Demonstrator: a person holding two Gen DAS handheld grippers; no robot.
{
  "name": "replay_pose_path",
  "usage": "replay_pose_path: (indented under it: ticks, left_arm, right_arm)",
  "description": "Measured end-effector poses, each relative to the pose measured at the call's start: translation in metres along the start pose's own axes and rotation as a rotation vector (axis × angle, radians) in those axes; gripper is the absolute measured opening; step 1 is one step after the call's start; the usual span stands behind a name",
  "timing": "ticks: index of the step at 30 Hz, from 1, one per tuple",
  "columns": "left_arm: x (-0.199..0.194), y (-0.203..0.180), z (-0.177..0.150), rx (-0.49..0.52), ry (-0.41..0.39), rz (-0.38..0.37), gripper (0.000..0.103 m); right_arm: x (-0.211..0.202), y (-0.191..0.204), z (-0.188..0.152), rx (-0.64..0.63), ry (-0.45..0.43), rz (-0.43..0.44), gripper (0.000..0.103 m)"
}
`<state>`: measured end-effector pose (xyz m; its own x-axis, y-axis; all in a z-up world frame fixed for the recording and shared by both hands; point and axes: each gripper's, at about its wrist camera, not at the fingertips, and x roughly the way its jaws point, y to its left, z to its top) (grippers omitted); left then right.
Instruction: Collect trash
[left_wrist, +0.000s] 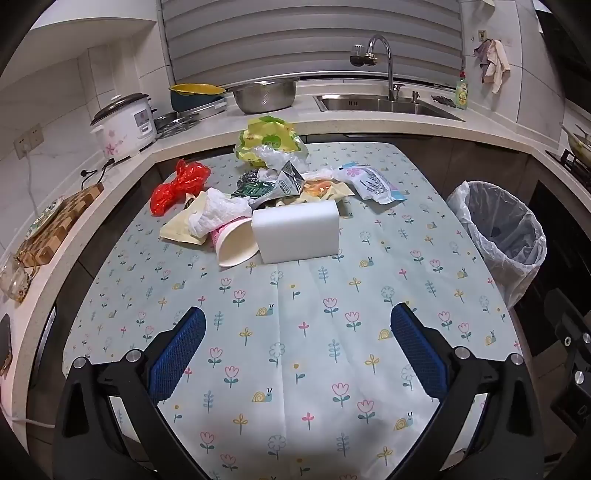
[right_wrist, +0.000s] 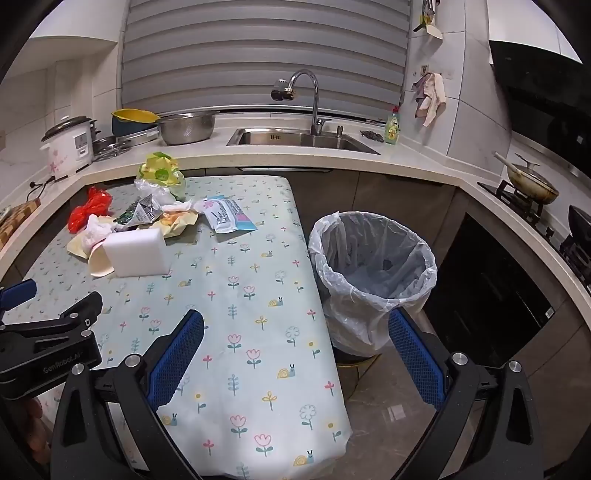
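A heap of trash lies at the far side of the flowered table (left_wrist: 295, 350): a white foam block (left_wrist: 297, 232), a tipped paper cup (left_wrist: 236, 245), crumpled white tissue (left_wrist: 218, 214), a red plastic bag (left_wrist: 179, 186), a yellow-green bag (left_wrist: 269, 142) and a white-blue wrapper (left_wrist: 373, 182). A bin with a clear liner (right_wrist: 373, 269) stands on the floor right of the table. My left gripper (left_wrist: 297, 321) is open and empty over the near table. My right gripper (right_wrist: 295, 325) is open and empty over the table's right edge, near the bin. The block (right_wrist: 135, 253) and wrapper (right_wrist: 225, 216) show there too.
A counter runs behind with a rice cooker (left_wrist: 123, 127), a steel bowl (left_wrist: 264, 94), a sink (left_wrist: 384, 103) with tap and a soap bottle (left_wrist: 461, 90). A cutting board (left_wrist: 59, 225) lies at left. A stove with a pan (right_wrist: 532, 181) is at right.
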<state>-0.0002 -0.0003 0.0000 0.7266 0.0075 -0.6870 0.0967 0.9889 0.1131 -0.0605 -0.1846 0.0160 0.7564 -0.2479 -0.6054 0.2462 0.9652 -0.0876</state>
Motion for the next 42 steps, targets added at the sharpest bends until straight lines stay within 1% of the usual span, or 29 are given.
replay_pose_path:
  ticks: [10, 15, 24, 30, 31, 42]
  left_arm:
    - [0.0, 0.0, 0.0, -0.008, 0.002, -0.011, 0.096]
    - [0.0, 0.0, 0.0, -0.008, -0.003, -0.012, 0.096]
    - [-0.003, -0.003, 0.002, -0.011, -0.004, -0.01, 0.096]
    - [-0.004, -0.003, -0.001, -0.011, -0.009, -0.012, 0.096]
    - [-0.004, 0.001, -0.002, -0.015, -0.01, -0.016, 0.096]
    - [-0.005, 0.002, -0.002, -0.019, -0.012, -0.017, 0.096]
  right_arm:
    - [-0.002, 0.001, 0.0, -0.005, 0.004, 0.004, 0.096]
    - [-0.002, -0.002, -0.002, -0.003, 0.0, 0.001, 0.096]
    - [-0.002, 0.004, -0.004, -0.012, -0.003, -0.01, 0.096]
    - [-0.01, 0.003, -0.001, -0.012, -0.007, -0.022, 0.096]
    - [-0.009, 0.005, -0.001, -0.011, -0.007, -0.024, 0.096]
    - [-0.008, 0.006, 0.0, -0.02, -0.011, -0.027, 0.096]
